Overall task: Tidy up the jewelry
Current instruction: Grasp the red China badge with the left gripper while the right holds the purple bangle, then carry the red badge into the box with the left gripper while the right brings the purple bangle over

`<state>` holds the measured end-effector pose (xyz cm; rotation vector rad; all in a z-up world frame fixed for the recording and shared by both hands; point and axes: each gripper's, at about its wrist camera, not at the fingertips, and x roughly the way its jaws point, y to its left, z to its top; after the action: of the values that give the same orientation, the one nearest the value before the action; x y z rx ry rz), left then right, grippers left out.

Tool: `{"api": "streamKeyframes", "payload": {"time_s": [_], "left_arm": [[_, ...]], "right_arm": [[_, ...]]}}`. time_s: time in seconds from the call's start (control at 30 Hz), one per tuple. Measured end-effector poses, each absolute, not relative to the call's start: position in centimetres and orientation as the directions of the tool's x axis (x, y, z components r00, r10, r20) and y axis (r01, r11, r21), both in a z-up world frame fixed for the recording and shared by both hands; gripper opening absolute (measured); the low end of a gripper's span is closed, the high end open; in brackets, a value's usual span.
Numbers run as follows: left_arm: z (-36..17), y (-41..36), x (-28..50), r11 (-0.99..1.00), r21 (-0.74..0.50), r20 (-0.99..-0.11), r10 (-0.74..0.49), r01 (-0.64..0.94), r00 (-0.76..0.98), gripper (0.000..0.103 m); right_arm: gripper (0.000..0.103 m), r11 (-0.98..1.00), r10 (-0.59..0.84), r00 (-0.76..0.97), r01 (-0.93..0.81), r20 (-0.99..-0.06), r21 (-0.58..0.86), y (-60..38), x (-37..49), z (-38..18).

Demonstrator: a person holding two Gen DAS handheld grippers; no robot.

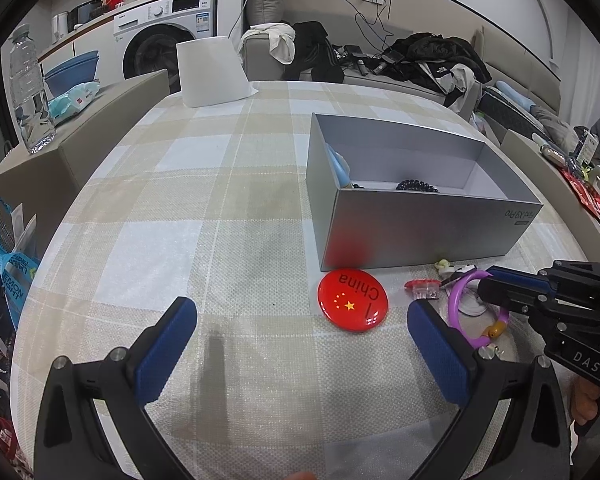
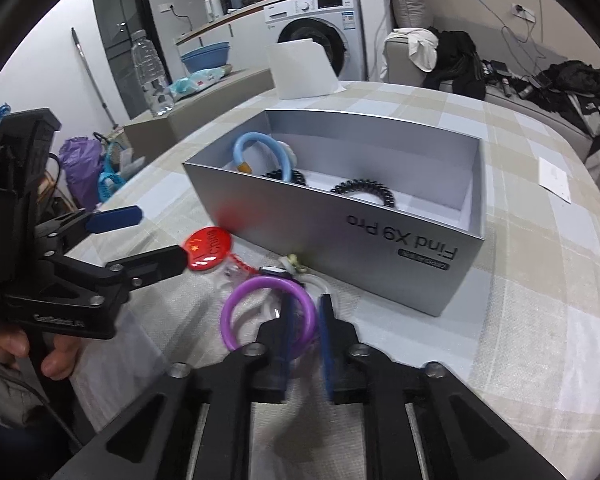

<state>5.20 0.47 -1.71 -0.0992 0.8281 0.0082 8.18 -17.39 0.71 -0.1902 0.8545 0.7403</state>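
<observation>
A purple bracelet (image 2: 236, 304) lies on the checked tablecloth in front of the grey box (image 2: 340, 240). My right gripper (image 2: 305, 312) is shut on the bracelet's right side; the left wrist view shows that gripper (image 1: 485, 285) coming in from the right onto the purple bracelet (image 1: 456, 300). My left gripper (image 1: 302, 312) stands wide open and holds nothing, just short of a round red badge (image 1: 353, 301). Inside the box lie a light blue bracelet (image 2: 260, 144) and black coiled bands (image 2: 364, 190). A small red clip (image 1: 420, 285) and other small pieces sit beside the purple bracelet.
The grey box (image 1: 420, 232) stands open-topped at the table's right half. A white paper piece (image 1: 210, 72) stands at the far edge. A water bottle (image 1: 30, 92) is on a side surface to the left. A hand (image 2: 56, 354) holds the left gripper's handle.
</observation>
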Motion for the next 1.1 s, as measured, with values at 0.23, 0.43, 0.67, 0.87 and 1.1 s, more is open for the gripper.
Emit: {"api": "streamKeyframes", "payload": {"time_s": [0.23, 0.43, 0.67, 0.87, 1.1], "left_arm": [[-2.2, -0.1, 5.7, 0.999, -0.038, -0.773, -0.008, -0.035, 0.634, 0.102], [-2.4, -1.0, 6.1, 1.000, 0.008, -0.787, 0.006, 0.001, 0.617, 0.094], [-2.3, -1.3, 6.9, 0.997, -0.021, -0.788, -0.061, 0.072, 0.612, 0.054], [-2.1, -1.3, 5.5, 0.995, -0.026, -0.775, -0.083, 0.099, 0.627, 0.038], [-1.2, -0.8, 4.8, 0.995, -0.048, -0.746, -0.096, 0.090, 0.659, 0.038]], "right_arm": [[0.007, 0.729, 0.567, 0.445, -0.663, -0.693, 0.171, -18.5, 7.7, 2.1], [0.007, 0.732, 0.578, 0.449, -0.655, -0.681, 0.189, -18.8, 8.1, 2.4], [0.007, 0.731, 0.585, 0.452, -0.653, -0.673, 0.197, -19.1, 8.0, 2.8], [0.007, 0.731, 0.586, 0.452, -0.653, -0.672, 0.198, -19.2, 8.0, 2.8], [0.007, 0.730, 0.591, 0.457, -0.654, -0.665, 0.199, -19.4, 7.8, 3.0]]}}
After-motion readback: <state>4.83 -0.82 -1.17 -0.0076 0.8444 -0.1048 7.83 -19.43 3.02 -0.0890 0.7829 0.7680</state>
